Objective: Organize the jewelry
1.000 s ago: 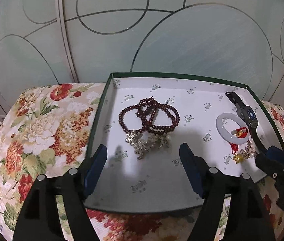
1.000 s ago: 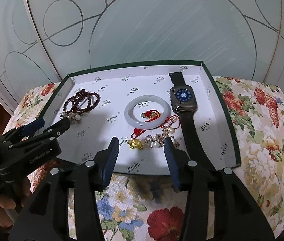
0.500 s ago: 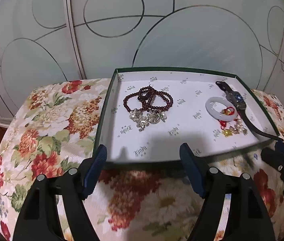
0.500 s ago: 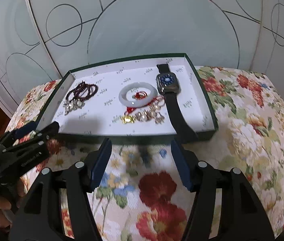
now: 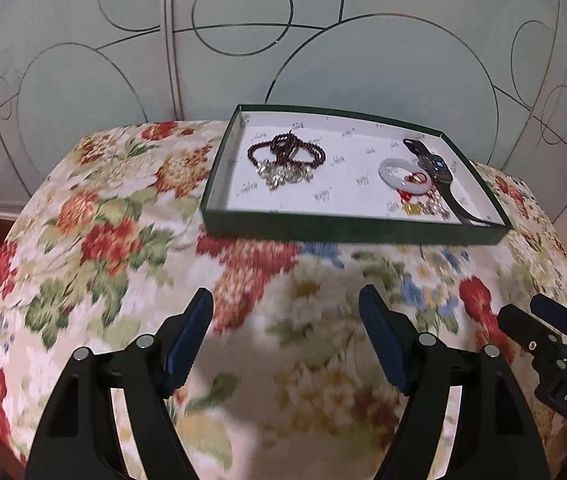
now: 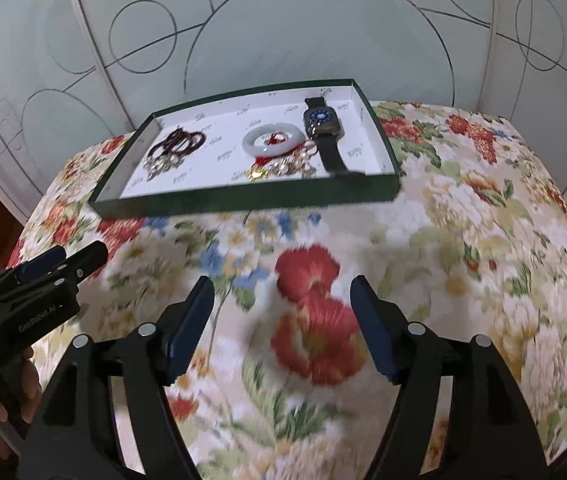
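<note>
Both empty: left gripper (image 5: 285, 340) spread wide, right gripper (image 6: 281, 326) spread wide, hovering over floral cushion (image 5: 123, 240), well short of green tray (image 6: 243, 200). Inside tray: bead bracelets (image 5: 285, 152) at left, jade bangle (image 6: 271, 142) in middle with charms (image 6: 283, 168) just in front, smartwatch (image 6: 323, 124) at right. Looks like sorting finished or paused. Next move, if any: reach back in, pinch one piece.
</note>
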Tool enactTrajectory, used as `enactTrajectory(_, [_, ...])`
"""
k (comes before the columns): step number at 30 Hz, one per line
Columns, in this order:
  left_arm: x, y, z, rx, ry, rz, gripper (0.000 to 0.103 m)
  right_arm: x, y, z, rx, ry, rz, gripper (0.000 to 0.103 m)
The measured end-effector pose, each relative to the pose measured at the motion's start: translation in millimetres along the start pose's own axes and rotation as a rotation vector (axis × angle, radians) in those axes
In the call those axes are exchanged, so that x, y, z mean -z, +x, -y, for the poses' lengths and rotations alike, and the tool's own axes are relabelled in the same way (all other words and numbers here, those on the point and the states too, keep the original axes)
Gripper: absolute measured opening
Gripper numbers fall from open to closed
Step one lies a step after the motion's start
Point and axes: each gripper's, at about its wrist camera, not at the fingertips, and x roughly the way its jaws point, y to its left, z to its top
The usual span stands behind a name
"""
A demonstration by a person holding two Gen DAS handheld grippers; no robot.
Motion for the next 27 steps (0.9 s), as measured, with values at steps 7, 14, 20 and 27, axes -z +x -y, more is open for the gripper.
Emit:
enactTrajectory(7, [14, -39, 0, -0.011, 0.007, 0.038, 0.080, 13, -36, -13, -0.010, -0.025, 0.037, 0.079])
enactTrajectory(14, [21, -78, 3, -0.029, 0.024, 0.084, 0.082, 16, -77, -20, -0.006, -0.045, 0.099, 0.082])
enactTrajectory(20, [25, -103, 6, -0.039, 0.012, 0.126, 0.086, 20, -101, -23, 0.000, -0.057, 0.145, 0.086])
enactTrajectory(27, [27, -112, 8, -0.037, -0.001, 0.135, 0.086, 24, -103, -23, 0.006, -0.060, 0.145, 0.087])
